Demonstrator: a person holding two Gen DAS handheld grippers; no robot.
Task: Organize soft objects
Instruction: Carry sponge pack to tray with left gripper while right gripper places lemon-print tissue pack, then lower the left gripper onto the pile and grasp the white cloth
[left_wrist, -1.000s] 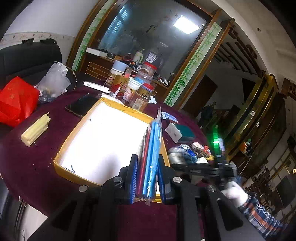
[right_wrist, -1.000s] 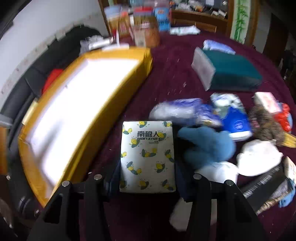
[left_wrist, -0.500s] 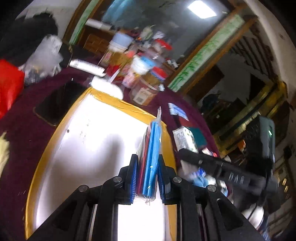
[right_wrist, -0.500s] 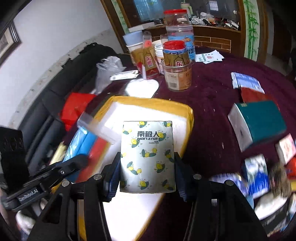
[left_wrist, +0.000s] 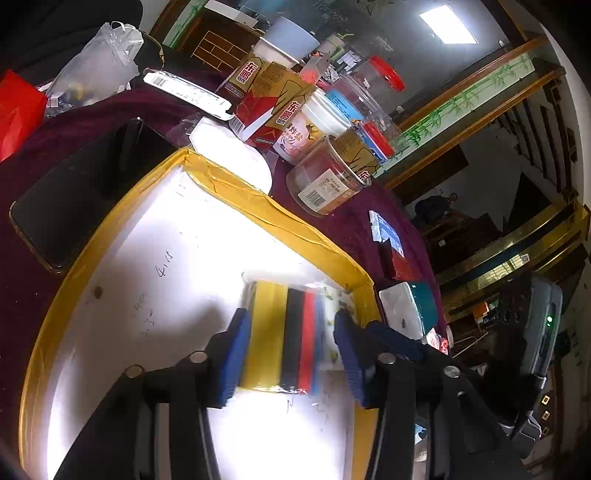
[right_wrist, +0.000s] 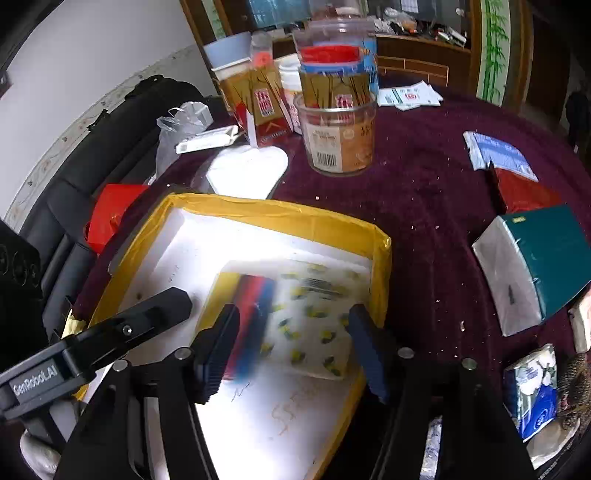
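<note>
A clear pack of coloured strips, yellow, black, red and blue, lies flat in the yellow-rimmed white box. Beside it lies a white packet printed with yellow bees. The pack of strips also shows in the right wrist view. My left gripper is open, its jaws on either side of the pack. My right gripper is open over the bee packet and the strips. The left gripper's arm shows at the right wrist view's left.
Jars and cartons stand behind the box. A black phone lies left of it. A teal tissue pack, a red packet and several soft items lie on the maroon cloth at the right.
Both grippers moved over the box and opened. The pack of strips and the bee packet were let go and now lie flat in the box.
</note>
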